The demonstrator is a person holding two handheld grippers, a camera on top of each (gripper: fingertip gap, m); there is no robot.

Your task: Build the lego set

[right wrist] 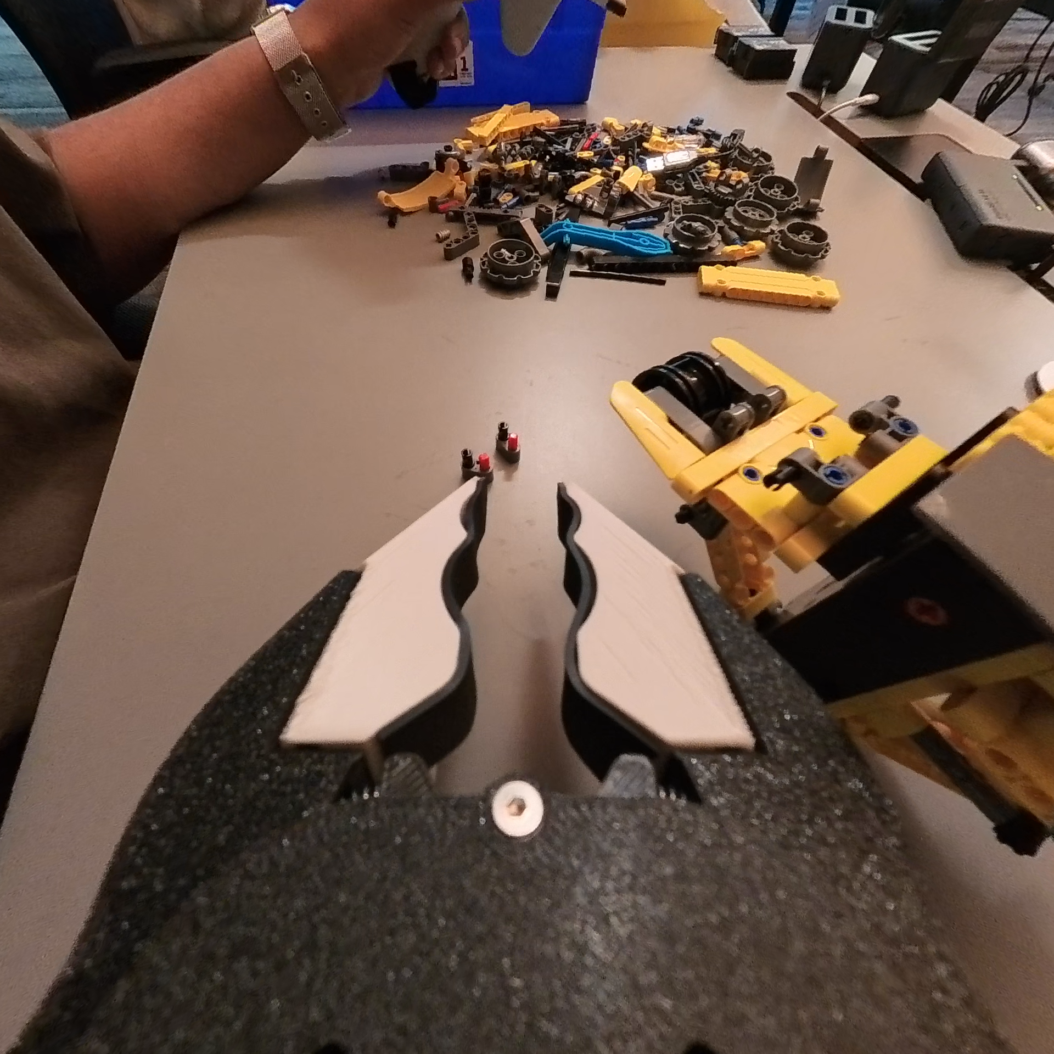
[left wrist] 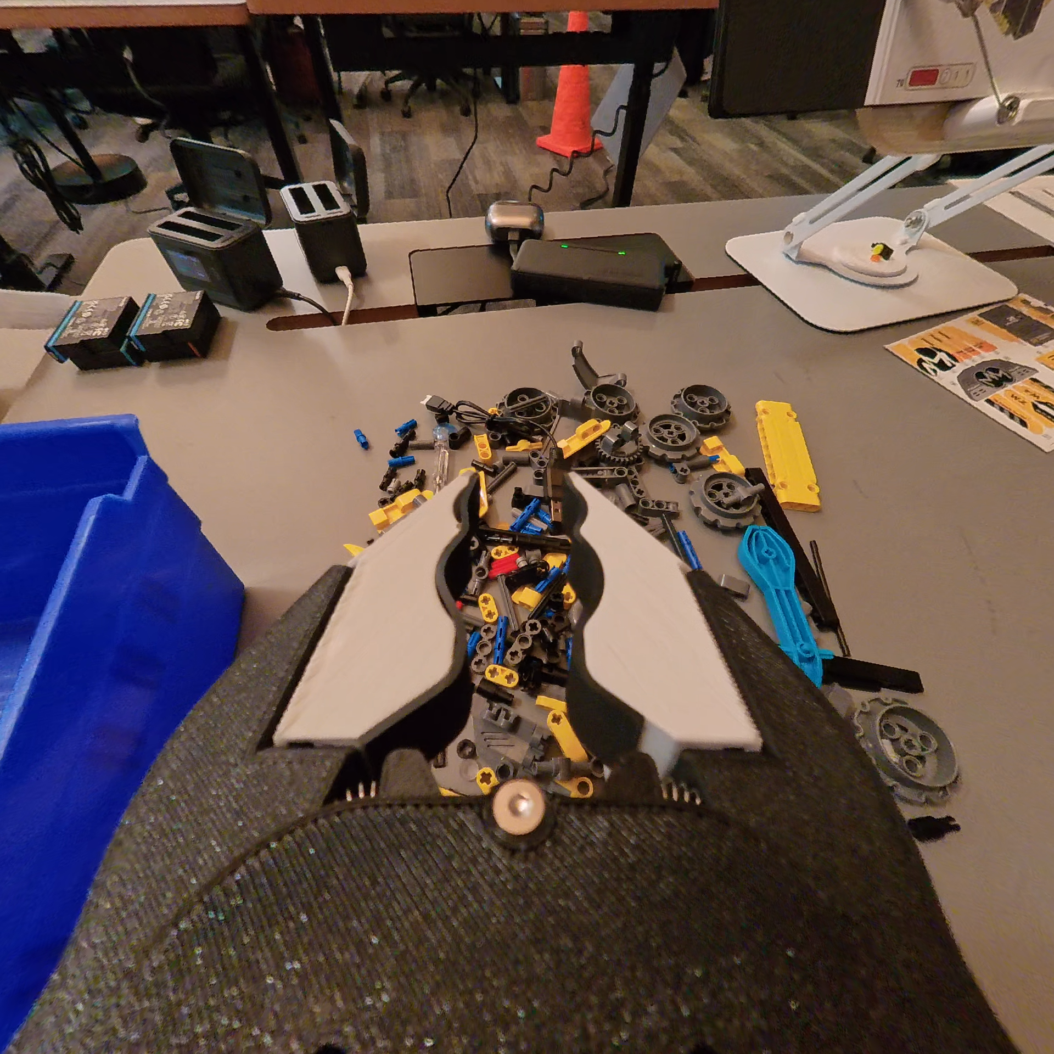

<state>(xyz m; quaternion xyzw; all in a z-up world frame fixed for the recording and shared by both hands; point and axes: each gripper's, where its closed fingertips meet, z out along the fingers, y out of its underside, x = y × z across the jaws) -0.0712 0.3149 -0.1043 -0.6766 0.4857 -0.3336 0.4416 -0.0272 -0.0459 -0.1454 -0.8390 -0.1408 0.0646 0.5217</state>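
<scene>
The left gripper (left wrist: 522, 482) hovered, fingers parted and empty, over the loose parts pile (left wrist: 530, 616); the right gripper (right wrist: 522, 490), likewise parted and empty, sat near two small pin pieces (right wrist: 490, 453) at its 11 o'clock; the half-built yellow model (right wrist: 798, 485) stood at 2 o'clock; many parts lay unassembled.

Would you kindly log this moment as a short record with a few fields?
surface: grey table
left tongs: open, above the loose building-toy parts pile, holding nothing
right tongs: open, empty, tips near two small grey pieces with red pegs
right of right tongs: partly built yellow model
left of pile: blue bin
in pile: light blue tool, dark grey wheels
</scene>
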